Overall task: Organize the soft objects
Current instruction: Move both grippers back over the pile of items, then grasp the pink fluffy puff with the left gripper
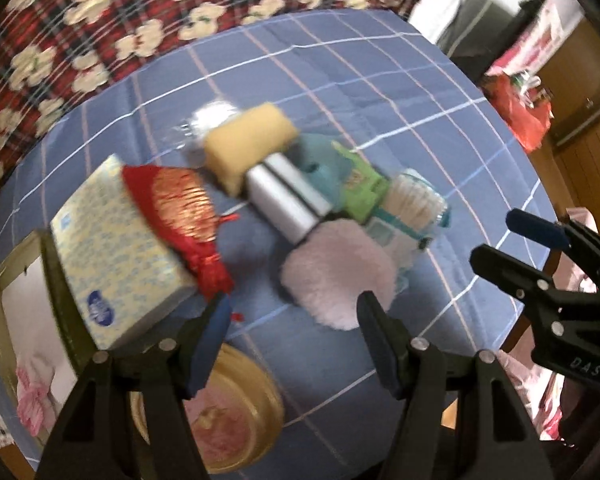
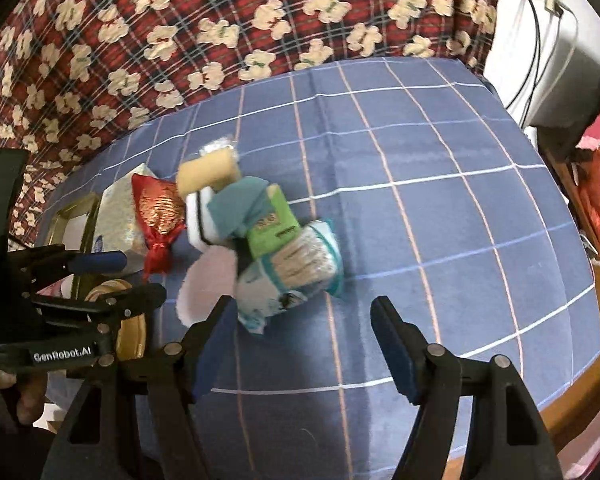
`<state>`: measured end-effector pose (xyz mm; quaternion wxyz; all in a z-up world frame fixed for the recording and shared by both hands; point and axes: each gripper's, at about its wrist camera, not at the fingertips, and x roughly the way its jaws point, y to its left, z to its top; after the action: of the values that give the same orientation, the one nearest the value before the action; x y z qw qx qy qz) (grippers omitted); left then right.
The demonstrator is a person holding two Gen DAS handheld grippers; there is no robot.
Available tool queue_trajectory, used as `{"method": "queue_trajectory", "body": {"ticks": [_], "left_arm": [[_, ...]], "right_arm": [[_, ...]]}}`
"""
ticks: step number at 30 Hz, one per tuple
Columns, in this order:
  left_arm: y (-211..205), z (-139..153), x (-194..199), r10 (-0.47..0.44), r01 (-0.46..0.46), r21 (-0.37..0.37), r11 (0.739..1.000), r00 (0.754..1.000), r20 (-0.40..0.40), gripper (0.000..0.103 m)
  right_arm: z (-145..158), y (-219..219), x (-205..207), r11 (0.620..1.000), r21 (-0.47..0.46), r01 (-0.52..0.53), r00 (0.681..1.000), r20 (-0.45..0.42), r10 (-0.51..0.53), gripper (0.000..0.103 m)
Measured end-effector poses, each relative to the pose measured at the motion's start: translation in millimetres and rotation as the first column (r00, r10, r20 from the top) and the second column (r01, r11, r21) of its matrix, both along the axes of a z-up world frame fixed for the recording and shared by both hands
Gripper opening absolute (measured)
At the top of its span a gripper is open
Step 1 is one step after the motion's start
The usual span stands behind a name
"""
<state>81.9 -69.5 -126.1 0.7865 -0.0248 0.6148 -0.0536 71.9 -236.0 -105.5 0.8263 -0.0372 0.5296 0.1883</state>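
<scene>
A heap of soft things lies on the blue checked cloth point(image 2: 420, 184). It holds a yellow sponge point(image 1: 250, 140), a white and black sponge point(image 1: 288, 196), a teal cloth point(image 1: 320, 160), a green packet point(image 1: 360, 188), a cotton-swab pack point(image 1: 414, 204) and a pink fluffy pad point(image 1: 336, 272). A red and gold pouch point(image 1: 180, 208) leans on a tissue box point(image 1: 112, 248). My left gripper point(image 1: 294, 312) hovers open over the pad's near edge, holding nothing. My right gripper point(image 2: 302, 312) is open and empty just right of the heap, near the swab pack point(image 2: 300, 264).
A gold tin box point(image 1: 4, 288) and a round gold lid point(image 1: 236, 412) sit at the near left. A red plaid quilt point(image 2: 220, 40) lies behind the cloth. A red bag point(image 1: 524, 120), cables and a wooden floor are off the right edge.
</scene>
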Motion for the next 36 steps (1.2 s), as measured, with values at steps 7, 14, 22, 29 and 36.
{"method": "queue_trajectory", "body": {"ticks": [7,14,22,29,36], "left_arm": [[-26.5,-10.1,7.3,-0.05,0.05,-0.009,0.999,0.998,-0.027,0.069],[-42.9,-31.8,16.7,-0.052,0.051,-0.011,0.999,0.996,-0.071,0.069],[-39.2,-41.7,21.9,-0.028,0.025,-0.043,0.999,0.996,-0.08,0.034],[-22.0,-26.8,15.0,-0.023,0.019,-0.079,0.997,0.999,-0.047,0.013],[-7.7,2.1,1.1,-0.029,0.03,-0.073,0.997,0.999,0.013,0.013]], "right_arm": [[-6.8,-18.5,3.2,1.0,0.004,0.025,1.0,-0.014,-0.025,0.071],[-12.2,-37.5,3.0,0.999,-0.011,0.046,0.999,-0.027,-0.046,0.071],[-19.4,-48.3,5.0,0.998,-0.011,0.055,0.997,-0.048,-0.055,0.071],[-24.5,-41.9,14.4,0.997,0.034,0.063,0.996,-0.072,-0.06,0.071],[-32.6,-22.3,20.1,0.997,0.067,0.046,0.995,-0.095,-0.039,0.071]]}}
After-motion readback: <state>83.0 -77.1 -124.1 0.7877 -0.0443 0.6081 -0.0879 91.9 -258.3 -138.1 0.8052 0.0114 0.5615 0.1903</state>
